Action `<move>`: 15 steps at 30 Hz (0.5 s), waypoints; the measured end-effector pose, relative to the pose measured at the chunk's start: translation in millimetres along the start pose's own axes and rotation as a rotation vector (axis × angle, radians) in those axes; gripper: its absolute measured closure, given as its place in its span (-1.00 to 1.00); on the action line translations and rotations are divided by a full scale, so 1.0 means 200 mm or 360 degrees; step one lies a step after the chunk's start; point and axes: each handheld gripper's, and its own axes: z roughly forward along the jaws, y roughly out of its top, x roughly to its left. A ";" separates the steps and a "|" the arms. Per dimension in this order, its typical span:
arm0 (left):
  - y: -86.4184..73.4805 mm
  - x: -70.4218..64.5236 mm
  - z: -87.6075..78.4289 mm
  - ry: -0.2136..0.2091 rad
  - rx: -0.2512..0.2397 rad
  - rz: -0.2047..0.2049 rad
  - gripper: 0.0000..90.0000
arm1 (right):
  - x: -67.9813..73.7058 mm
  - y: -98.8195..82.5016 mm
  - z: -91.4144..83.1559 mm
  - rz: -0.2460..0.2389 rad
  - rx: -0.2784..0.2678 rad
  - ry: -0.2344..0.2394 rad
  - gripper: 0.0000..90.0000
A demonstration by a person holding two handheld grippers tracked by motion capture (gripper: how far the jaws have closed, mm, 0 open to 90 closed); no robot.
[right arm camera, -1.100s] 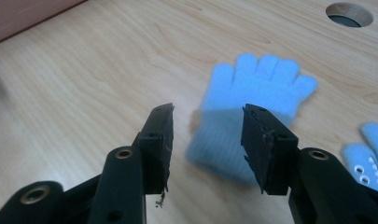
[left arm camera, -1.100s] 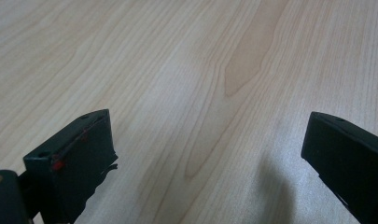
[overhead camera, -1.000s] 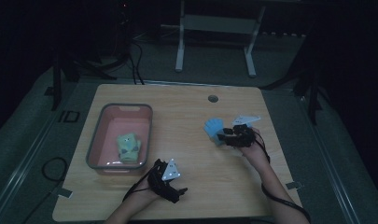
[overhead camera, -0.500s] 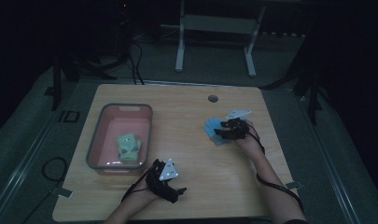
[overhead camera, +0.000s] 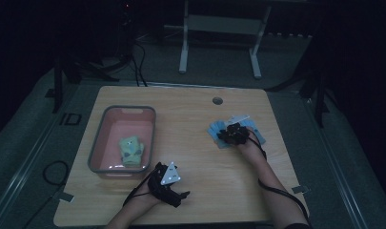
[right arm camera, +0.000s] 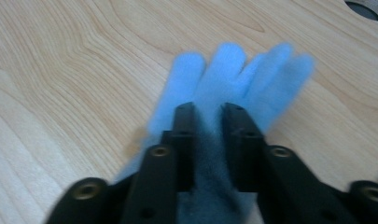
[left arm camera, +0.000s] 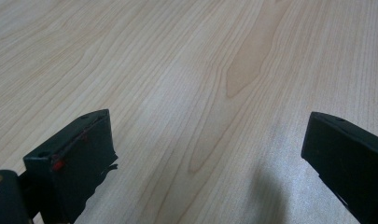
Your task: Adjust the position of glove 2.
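Green toy (overhead camera: 131, 151) lies inside pink bin (overhead camera: 106, 123) on table (overhead camera: 190, 119).

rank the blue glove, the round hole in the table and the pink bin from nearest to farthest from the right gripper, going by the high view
1. blue glove: under the right gripper, pinched between its jaws.
2. round hole: just beyond the glove, near the table's far edge.
3. pink bin: across on the left side, with a green toy inside.

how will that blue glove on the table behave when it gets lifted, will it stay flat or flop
The blue glove looks soft and fuzzy, so it will probably droop rather than stay flat. The right tool pinches a fold near its middle, so the fingers would likely dangle. It seems light and unlikely to slip from that pinch.
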 end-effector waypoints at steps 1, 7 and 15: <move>0.00 0.00 0.00 0.0000 -0.0002 -0.0003 -0.94 | 0.01 0.00 0.00 0.0015 -0.0004 -0.0019 0.76; 0.01 -0.01 0.00 0.0008 -0.0006 0.0022 -0.94 | 0.07 0.00 -0.02 0.0152 -0.0021 -0.0129 0.87; 0.01 0.00 0.00 0.0012 -0.0033 0.0004 -0.94 | 0.15 0.07 -0.23 0.0295 -0.0128 -0.0183 0.88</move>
